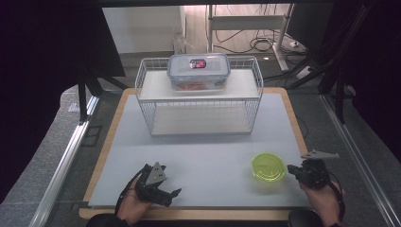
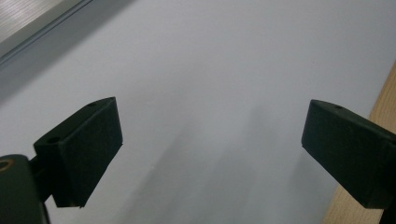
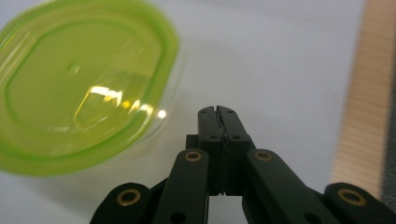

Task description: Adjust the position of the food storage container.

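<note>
A small round container with a lime-green lid (image 1: 268,166) sits on the white mat at the front right. My right gripper (image 1: 293,169) rests just to its right, jaws pressed together with nothing between them; in the right gripper view the shut gripper (image 3: 218,112) lies beside the green lid (image 3: 79,84). My left gripper (image 1: 176,193) lies at the front left of the mat, held by a hand, jaws spread wide. In the left gripper view the open gripper (image 2: 212,135) has only bare mat between its pads.
A white wire rack (image 1: 198,94) stands at the back middle of the mat, with a clear lidded box (image 1: 198,71) holding red-orange contents on its top shelf. The wooden table edge (image 1: 106,142) frames the mat (image 1: 203,156).
</note>
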The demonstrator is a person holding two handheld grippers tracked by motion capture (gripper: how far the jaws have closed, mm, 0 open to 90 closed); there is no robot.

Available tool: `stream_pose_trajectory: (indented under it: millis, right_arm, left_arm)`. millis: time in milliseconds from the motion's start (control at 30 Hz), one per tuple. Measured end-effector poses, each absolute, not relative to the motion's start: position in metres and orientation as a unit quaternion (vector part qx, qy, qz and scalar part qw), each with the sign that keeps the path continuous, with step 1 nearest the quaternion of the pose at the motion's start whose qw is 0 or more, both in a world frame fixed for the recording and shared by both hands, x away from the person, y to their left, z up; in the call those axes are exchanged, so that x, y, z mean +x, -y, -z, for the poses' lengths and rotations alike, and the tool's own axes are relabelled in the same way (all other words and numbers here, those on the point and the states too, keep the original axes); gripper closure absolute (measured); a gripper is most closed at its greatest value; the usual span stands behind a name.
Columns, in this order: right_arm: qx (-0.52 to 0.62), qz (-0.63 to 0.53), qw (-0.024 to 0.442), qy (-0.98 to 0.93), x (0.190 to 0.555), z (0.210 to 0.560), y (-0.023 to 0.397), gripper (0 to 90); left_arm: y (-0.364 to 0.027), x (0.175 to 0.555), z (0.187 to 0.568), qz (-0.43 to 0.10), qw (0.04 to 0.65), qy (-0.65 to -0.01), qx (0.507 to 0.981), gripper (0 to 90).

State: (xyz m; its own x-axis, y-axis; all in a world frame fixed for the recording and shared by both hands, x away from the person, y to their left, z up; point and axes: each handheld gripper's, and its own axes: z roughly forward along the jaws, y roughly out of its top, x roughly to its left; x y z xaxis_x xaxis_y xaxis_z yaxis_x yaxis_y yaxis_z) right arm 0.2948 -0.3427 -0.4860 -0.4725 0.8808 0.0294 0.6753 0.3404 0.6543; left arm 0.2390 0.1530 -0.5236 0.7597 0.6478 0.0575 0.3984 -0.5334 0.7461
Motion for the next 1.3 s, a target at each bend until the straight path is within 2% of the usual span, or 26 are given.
stream_pose_trajectory:
  millis: [133, 567, 1300]
  right_arm:
    - [0.464, -0.296, 0.142, -0.823, 0.292, 0.492, 0.329, 90.0]
    - [0.445, -0.292, 0.11, -0.839, 0.292, 0.499, 0.31, 89.9]
    - [0.391, -0.32, 0.049, -0.861, 0.315, 0.505, 0.247, 89.3]
  left_arm:
    - [-0.153, 0.239, 0.524, -0.166, 0.374, -0.303, 0.861, 5.0]
    - [-0.151, 0.239, 0.525, -0.164, 0.37, -0.301, 0.864, 5.1]
    - [-0.15, 0.24, 0.527, -0.161, 0.363, -0.299, 0.868, 5.1]
